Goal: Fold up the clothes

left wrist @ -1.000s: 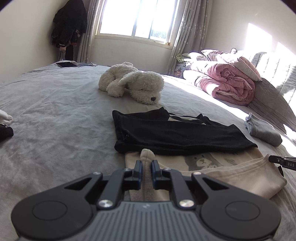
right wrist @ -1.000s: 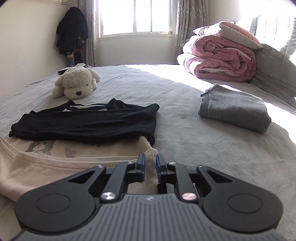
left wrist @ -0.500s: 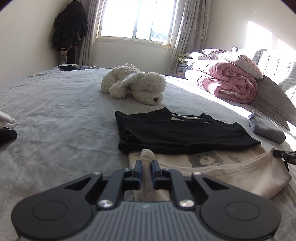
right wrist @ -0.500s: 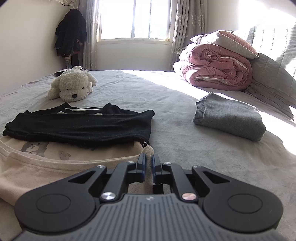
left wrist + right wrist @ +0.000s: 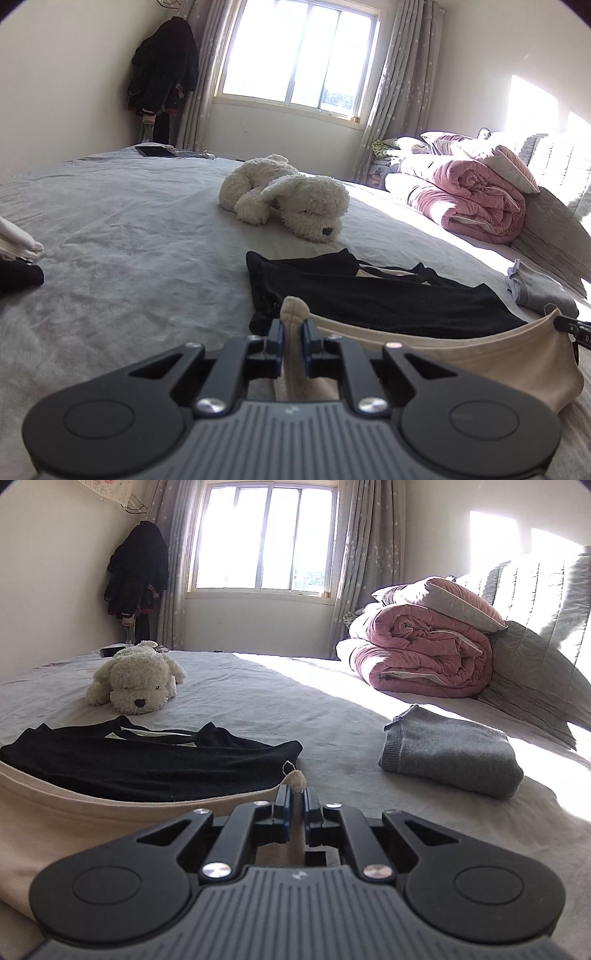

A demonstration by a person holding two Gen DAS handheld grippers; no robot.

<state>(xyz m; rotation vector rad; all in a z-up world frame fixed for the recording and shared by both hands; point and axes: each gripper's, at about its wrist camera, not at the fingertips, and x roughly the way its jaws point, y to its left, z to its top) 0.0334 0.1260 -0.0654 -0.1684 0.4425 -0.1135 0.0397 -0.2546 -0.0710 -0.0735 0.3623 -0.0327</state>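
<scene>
A beige shirt (image 5: 461,354) lies on the grey bed with a black folded part (image 5: 369,295) at its far side. My left gripper (image 5: 292,326) is shut on the shirt's near left corner, lifted off the bed. My right gripper (image 5: 296,798) is shut on the near right corner of the same shirt (image 5: 74,823), also lifted. The shirt's edge hangs stretched between both grippers and hides the printed front. The black part shows in the right wrist view (image 5: 147,764) too. The right gripper's tip shows at the left wrist view's right edge (image 5: 572,326).
A white plush dog (image 5: 288,195) lies beyond the shirt. A folded grey garment (image 5: 450,753) sits to the right. A rolled pink quilt (image 5: 424,653) and pillows lie at the headboard. White and black clothes (image 5: 16,254) sit at the far left.
Both grippers have risen and moved forward with the shirt's near edge. The raised beige edge now covers the bear print that showed before.
</scene>
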